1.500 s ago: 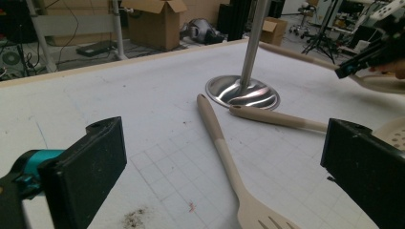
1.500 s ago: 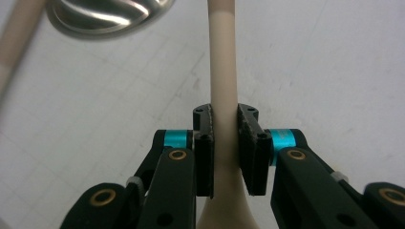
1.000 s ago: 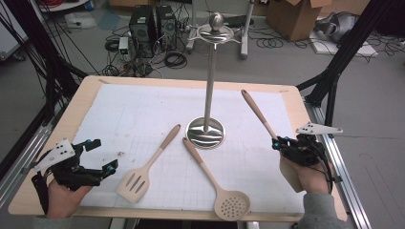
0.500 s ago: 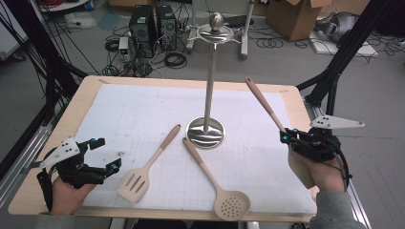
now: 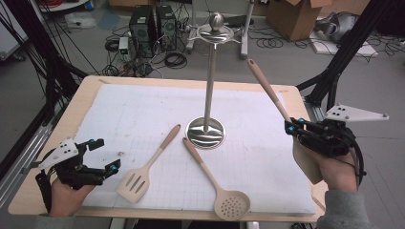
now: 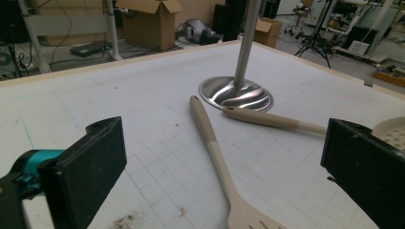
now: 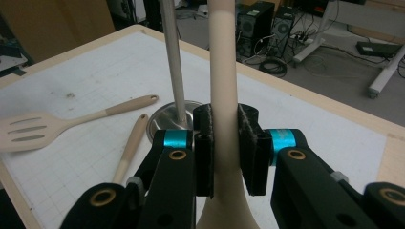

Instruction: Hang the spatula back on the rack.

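You have a beige spatula clamped by its neck in the right gripper, off the table at its right edge. Its long, smooth handle points up and away, leaning toward the left, with the rounded tip near the height of the top of the steel stand. The flat, pale blade hangs below your hand, close to you. In the right gripper view the handle runs straight up between the two pads, widening just beneath them into the blade.
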Available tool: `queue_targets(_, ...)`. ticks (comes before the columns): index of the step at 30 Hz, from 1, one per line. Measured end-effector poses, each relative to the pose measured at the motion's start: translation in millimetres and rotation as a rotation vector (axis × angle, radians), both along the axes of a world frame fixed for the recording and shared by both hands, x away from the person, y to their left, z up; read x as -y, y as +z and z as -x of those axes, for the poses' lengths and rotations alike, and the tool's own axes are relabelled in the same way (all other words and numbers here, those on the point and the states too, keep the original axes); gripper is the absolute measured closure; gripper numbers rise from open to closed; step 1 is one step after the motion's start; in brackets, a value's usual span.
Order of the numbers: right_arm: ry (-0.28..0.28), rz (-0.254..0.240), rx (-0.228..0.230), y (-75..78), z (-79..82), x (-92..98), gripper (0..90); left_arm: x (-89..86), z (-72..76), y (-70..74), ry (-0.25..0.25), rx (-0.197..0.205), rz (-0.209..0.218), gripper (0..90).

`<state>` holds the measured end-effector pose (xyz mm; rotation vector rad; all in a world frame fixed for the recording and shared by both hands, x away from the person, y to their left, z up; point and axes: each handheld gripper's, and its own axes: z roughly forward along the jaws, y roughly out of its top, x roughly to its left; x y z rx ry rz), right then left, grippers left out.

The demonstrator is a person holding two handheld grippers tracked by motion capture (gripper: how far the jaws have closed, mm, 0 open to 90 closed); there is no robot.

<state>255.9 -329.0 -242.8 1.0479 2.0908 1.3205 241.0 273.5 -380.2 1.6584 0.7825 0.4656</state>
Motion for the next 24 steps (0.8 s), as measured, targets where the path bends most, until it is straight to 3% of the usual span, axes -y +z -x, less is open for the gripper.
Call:
queue_targets(6,0.001,0.010,0.006,9.6,-0.7,0.0,78.3,-2.5,-0.2,-2.7,0.000,-0.009,-0.005,2.0)
queue_targets(13,0.005,-0.024,0.021,16.3,0.6,3.4,78.3,-6.7,5.7,-2.7,0.015,-0.010,-0.011,2.0)
queue_targets(24,0.021,-0.056,0.028,12.5,-0.5,13.3,78.3,-7.9,14.1,-3.4,0.031,-0.014,-0.027,2.0)
